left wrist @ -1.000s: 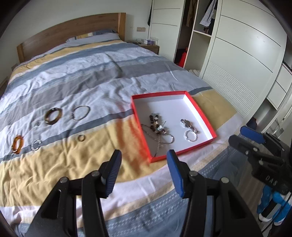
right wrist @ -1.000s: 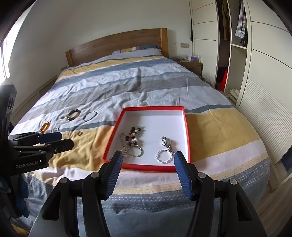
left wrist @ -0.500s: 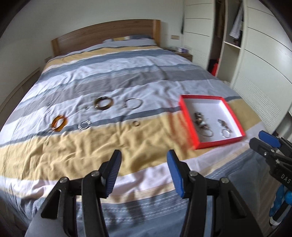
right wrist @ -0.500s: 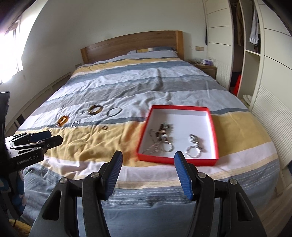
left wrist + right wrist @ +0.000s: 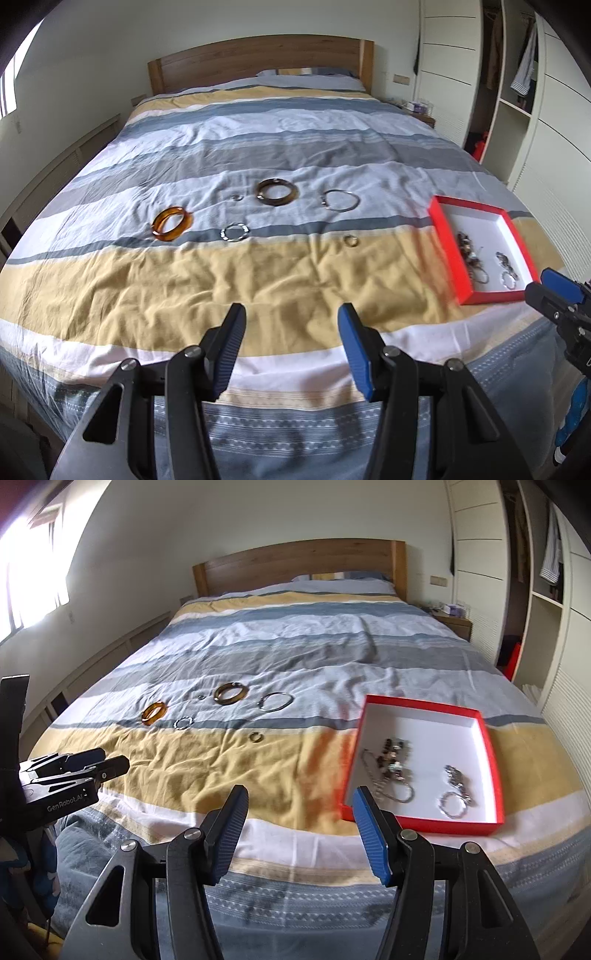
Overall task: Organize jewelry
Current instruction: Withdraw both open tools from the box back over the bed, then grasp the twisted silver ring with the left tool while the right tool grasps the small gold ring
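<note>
Both views swung left; window (image 5: 33, 568) right-view only.

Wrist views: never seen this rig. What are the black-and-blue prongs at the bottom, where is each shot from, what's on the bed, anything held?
No robot arm here: a person carries a hand-held two-finger gripper in each hand, with a fisheye camera on each looking along its fingers. The prongs are those fingers. One picture comes from the left gripper, the other from the right gripper; each also shows in the other's view at the edge.

Both are open and hold nothing.

On the striped bedspread lie loose pieces: an amber translucent bangle, a dark brown thick bangle, a thin silver hoop bracelet, a small sparkly silver ring-shaped piece, a small gold ring and a tiny silver piece. To the right sits a shallow red cardboard box with white inside, already holding a beaded chain tangle and a silver clasp bracelet.
</note>
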### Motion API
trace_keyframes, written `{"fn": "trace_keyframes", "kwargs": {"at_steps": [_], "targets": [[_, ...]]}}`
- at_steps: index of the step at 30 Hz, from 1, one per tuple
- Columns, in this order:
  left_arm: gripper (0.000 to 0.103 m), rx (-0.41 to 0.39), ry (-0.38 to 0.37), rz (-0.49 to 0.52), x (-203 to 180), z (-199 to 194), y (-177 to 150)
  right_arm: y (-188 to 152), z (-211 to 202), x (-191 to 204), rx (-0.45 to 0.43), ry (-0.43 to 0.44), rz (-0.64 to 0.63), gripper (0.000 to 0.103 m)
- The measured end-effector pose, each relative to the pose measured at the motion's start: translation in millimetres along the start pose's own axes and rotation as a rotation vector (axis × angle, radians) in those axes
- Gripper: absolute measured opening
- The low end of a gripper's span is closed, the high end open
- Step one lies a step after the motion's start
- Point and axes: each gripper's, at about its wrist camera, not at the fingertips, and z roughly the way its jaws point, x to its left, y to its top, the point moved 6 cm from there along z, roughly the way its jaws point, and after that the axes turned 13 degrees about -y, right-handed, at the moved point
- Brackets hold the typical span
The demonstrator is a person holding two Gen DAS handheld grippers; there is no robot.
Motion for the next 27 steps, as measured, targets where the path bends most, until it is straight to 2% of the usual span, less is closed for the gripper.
{"fn": "trace_keyframes", "kwargs": {"at_steps": [13, 27], "targets": [[0.05, 0.026, 0.031, -0.045, 35.2, 16.5, -0.4, 3.9, 38.0, 47.1, 0.057, 0.055, -0.082, 0.058], [0.05, 0.086, 0.029, -0.072, 61.7, 64.0, 2.0, 9.1, 86.1, 77.4, 0.114, 0.1, -0.149, 0.056]]}}
